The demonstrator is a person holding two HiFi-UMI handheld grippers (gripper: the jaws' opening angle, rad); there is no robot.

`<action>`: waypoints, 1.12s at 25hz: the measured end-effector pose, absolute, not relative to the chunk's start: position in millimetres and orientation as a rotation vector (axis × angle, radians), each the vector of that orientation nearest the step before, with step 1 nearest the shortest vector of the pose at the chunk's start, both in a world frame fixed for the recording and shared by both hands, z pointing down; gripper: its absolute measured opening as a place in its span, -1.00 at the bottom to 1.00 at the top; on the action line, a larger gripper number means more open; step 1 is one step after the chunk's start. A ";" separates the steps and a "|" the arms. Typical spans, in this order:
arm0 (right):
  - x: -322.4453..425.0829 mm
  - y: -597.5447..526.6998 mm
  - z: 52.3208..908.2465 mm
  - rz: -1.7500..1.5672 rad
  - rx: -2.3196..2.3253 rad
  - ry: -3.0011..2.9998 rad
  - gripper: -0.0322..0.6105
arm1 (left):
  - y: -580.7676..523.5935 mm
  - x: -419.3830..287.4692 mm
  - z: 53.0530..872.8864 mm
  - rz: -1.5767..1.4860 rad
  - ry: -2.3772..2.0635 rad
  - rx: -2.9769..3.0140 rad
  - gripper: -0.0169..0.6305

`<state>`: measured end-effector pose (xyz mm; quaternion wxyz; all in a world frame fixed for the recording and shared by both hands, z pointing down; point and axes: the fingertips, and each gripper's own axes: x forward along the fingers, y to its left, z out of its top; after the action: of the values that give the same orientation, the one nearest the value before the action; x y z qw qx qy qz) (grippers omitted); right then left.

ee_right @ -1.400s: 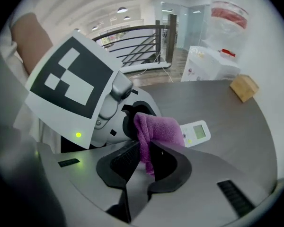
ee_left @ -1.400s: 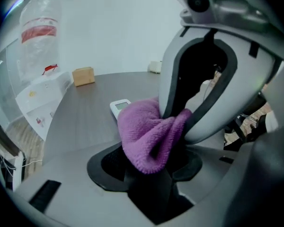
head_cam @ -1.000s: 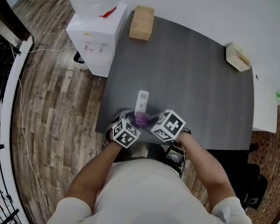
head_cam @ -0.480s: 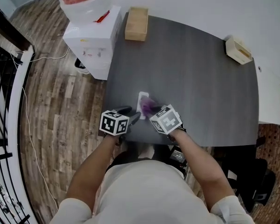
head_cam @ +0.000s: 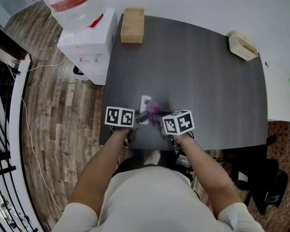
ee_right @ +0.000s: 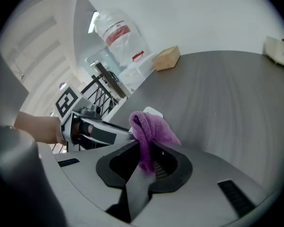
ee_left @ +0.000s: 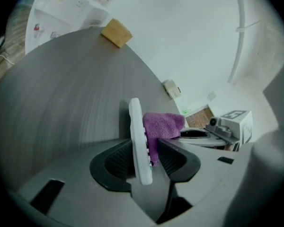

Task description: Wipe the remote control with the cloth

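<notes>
Left gripper view: the left gripper (ee_left: 146, 151) has jaws that have just been closing, and they clamp the white remote control (ee_left: 138, 136), turned on its long edge close to the dark table's (head_cam: 203, 71) near edge. The right gripper (ee_right: 149, 162) pinches a purple cloth (ee_right: 149, 129), which is pressed against the remote's button face. Beyond them the tabletop runs open to a wooden box (head_cam: 132, 25) and a small wooden holder (head_cam: 242, 46) at the far edge.

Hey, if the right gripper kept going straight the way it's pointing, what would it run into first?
Probably the remote control, right behind the purple cloth that the right gripper clamps; depth is hard to judge.
</notes>
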<state>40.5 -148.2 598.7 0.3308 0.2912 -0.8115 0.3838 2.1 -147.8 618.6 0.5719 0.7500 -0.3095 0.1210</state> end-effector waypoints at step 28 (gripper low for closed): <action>9.2 -132.1 455.4 0.088 0.516 -2.427 -0.69 | -153.7 -40.2 482.5 -0.639 -0.485 1.720 -0.66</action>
<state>9.2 -132.1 455.4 0.3233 0.1966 -0.9250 0.0336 -40.2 -153.7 482.5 0.5824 0.7367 -0.2077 -0.2737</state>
